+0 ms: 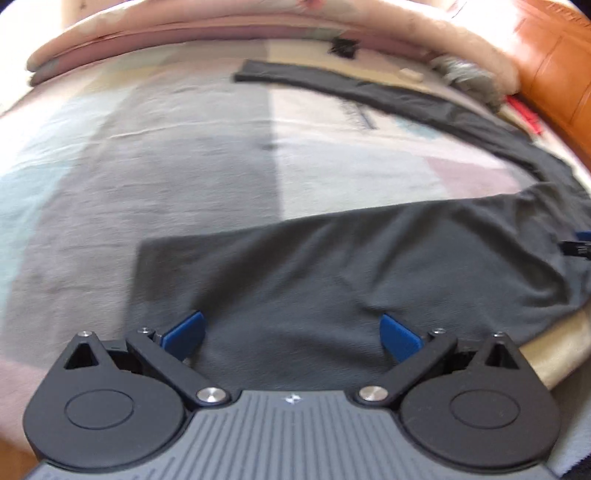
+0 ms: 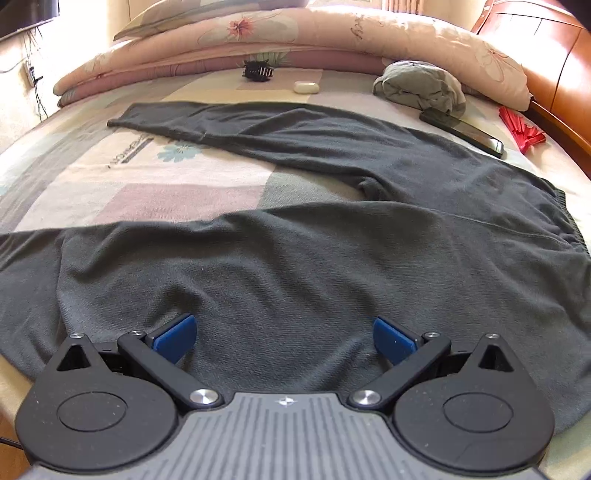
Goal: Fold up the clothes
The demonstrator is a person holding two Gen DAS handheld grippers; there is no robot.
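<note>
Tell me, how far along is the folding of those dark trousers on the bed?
Barely begun. Done: the dark trousers lie spread on the bed, legs apart, no fold visible. In hand: nothing yet; the left gripper and right gripper hover over the near leg, fingers open. Left: every fold, and perhaps the crumpled grey garment near the quilt.

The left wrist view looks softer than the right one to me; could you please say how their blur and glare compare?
Left wrist view: smeared throughout, the dark grey cotton trousers lack weave detail; right wrist view: sharp, weave visible, glare at the top edge.
</note>
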